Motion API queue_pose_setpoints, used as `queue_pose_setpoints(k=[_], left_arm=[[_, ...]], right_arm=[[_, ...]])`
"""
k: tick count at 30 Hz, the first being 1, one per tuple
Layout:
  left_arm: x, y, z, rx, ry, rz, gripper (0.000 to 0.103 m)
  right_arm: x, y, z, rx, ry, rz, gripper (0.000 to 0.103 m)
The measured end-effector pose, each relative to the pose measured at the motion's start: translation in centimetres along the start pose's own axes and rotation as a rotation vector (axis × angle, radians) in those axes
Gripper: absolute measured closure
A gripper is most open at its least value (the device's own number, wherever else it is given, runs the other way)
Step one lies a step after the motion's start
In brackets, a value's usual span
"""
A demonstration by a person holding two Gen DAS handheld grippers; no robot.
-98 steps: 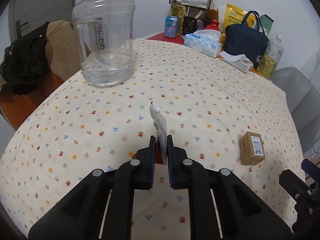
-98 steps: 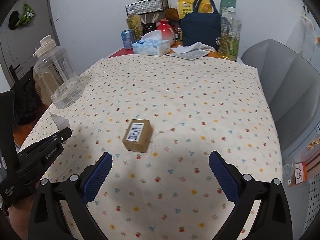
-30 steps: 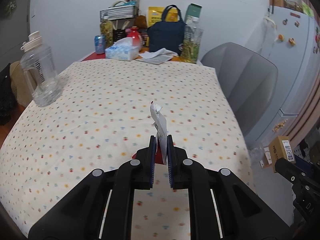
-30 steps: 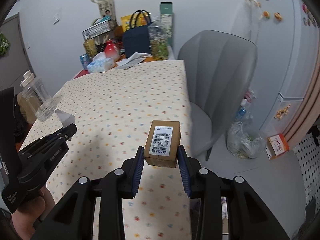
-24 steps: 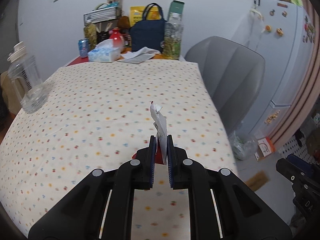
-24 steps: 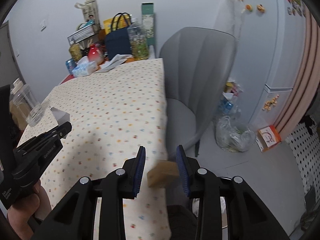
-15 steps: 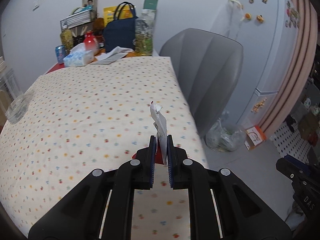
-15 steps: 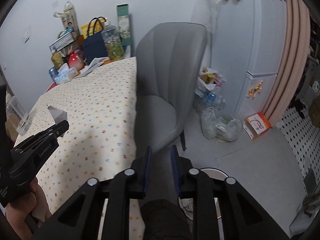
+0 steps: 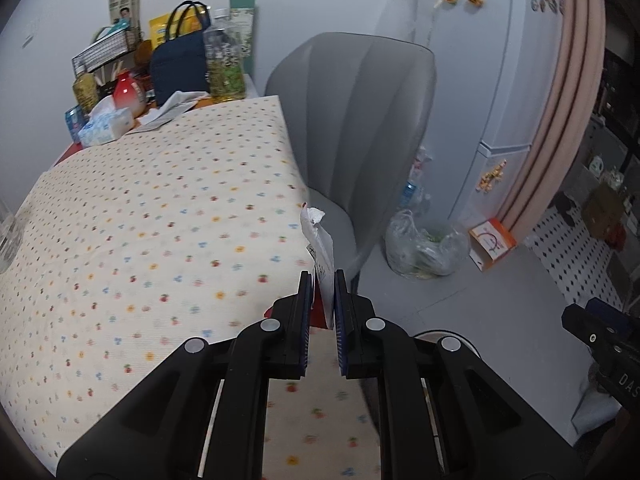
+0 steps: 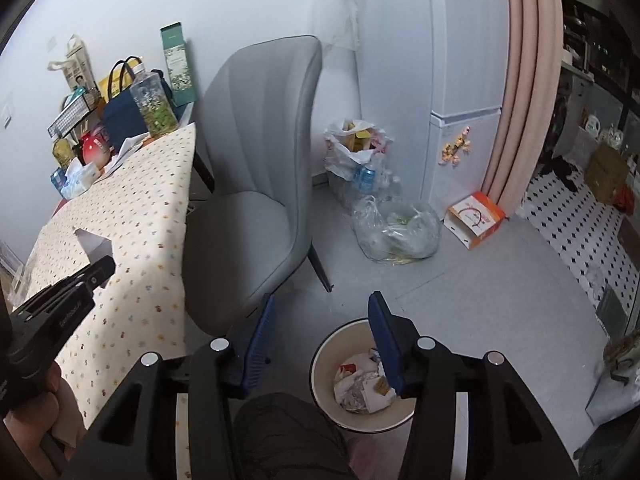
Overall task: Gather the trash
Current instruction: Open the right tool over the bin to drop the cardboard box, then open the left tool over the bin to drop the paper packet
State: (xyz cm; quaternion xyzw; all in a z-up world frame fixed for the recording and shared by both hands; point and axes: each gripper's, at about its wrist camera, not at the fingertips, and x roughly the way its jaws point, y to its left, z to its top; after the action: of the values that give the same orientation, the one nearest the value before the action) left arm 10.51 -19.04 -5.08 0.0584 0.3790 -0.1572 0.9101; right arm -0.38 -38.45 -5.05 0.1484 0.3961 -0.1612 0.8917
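My left gripper is shut on a crumpled white paper wrapper and holds it above the right edge of the table with the dotted cloth. The wrapper also shows in the right wrist view, at the left gripper's tip. My right gripper is open and empty, above a round cream trash bin on the floor. The bin holds crumpled paper and wrappers. The small cardboard box is not in view.
A grey chair stands between the table and the bin. Clear plastic bags of waste and an orange box lie by the white fridge. A person's knee is beside the bin. Bags and bottles crowd the table's far end.
My right gripper let go of the cardboard box, swung right off the table, and opened over the bin. My left gripper followed to the right, still holding the wrapper.
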Motion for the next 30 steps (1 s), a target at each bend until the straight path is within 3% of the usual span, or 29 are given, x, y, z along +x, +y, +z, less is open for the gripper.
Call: queue_pose_setpoints(k=[4, 10, 14, 30], left_arm=[[0.6, -2.2, 0.0, 0.031, 0.012, -0.025, 0.092], [1.1, -5.9, -0.4, 0.086, 0.028, -0.059, 0.092], [1.5, -8.3, -0.6, 0.118, 0.039, -0.089, 0.092], [2.1, -17.3, -2.2, 0.245, 0.087, -0.223, 0.091]], right_arm=[[-0.4, -1.9, -0.3, 0.017, -0.019, -0.038, 0.032], [-0.9, -5.0, -0.7, 0.053, -0.040, -0.086, 0.012], [-1.3, -7.2, -1.1, 0.087, -0.044, -0.119, 0.008], [-2.9, -13.8, -2.7, 0.189, -0.050, -0.212, 0.008]])
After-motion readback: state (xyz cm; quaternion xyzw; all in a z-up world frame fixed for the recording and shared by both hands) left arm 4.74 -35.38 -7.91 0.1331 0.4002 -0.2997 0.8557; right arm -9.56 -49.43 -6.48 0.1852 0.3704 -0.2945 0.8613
